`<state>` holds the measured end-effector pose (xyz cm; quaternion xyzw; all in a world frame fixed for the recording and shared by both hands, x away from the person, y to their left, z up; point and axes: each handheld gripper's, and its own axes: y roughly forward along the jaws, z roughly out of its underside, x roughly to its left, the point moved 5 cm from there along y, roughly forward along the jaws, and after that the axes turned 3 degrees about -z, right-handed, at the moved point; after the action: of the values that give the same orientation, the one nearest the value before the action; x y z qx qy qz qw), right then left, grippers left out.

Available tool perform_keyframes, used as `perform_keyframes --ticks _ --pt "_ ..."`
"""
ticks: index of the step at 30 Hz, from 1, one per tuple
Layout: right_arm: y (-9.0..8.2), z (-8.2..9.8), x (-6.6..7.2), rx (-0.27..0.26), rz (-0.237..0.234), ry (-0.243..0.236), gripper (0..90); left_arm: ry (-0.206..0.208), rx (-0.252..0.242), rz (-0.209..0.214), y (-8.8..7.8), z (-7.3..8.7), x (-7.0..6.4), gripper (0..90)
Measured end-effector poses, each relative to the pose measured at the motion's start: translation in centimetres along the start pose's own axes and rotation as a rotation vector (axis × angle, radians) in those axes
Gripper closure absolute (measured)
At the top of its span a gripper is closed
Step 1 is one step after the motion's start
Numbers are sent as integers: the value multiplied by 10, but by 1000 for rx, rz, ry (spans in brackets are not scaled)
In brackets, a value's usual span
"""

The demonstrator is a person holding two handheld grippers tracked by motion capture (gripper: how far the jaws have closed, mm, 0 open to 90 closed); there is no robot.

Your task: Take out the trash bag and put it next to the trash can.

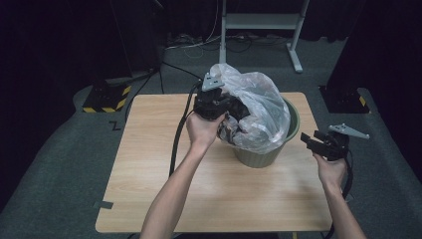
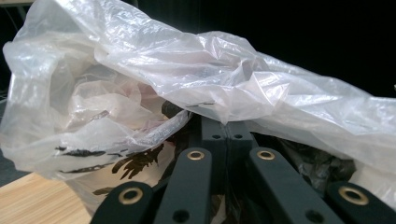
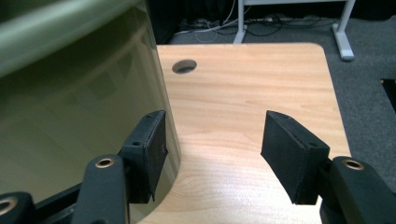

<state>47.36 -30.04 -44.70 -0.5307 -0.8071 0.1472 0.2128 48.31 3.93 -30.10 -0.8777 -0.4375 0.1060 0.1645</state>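
High view first, reading from the left: the left tongs sit at the near-left rim of a round olive-green plastic bin, clamped shut on a crumpled, translucent whitish plastic bag that billows out of the bin's mouth and drapes over its left and front sides. The bin stands on the far-right part of a pale wooden surface with rounded corners. Left gripper view shows the bag up close: thin, wrinkled, glossy film in loose folds, with dark brush-like marks printed on something pale behind its lower left part; the two jaws meet tightly with a fold of film pinched between them, though the exact pinch point is covered by overhanging plastic. What lies inside the bag is dark and hard to make out. Farther right in the high view, the right tongs hover off the bin's right side, jaws apart and holding nothing. Right gripper view shows the tongs beside the bin's smooth curved wall, which is cut off at the left and top edges, with bare wood between the pads.
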Motion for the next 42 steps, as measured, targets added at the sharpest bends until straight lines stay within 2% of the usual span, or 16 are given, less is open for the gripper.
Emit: perform_keyframes --ticks 11,13,16,18,27,32,42 --pt "25 31 -7 68 46 -2 389 7 -19 -8 -24 -1 11 894" --pt "30 37 -9 87 57 -6 387 1 -25 -7 -27 -1 14 894" --pt "42 46 -10 146 87 -13 372 6 -22 -16 -30 1 17 894" --pt "46 49 -10 159 90 -16 372 8 -21 -22 -33 3 21 894" --pt "59 54 -5 171 94 -11 372 9 -32 -34 -48 4 29 894" --pt "67 59 -7 185 107 -10 373 7 -31 -40 -55 5 35 894" --pt "82 68 -4 207 122 -26 371 -20 -27 -50 -63 14 48 894"
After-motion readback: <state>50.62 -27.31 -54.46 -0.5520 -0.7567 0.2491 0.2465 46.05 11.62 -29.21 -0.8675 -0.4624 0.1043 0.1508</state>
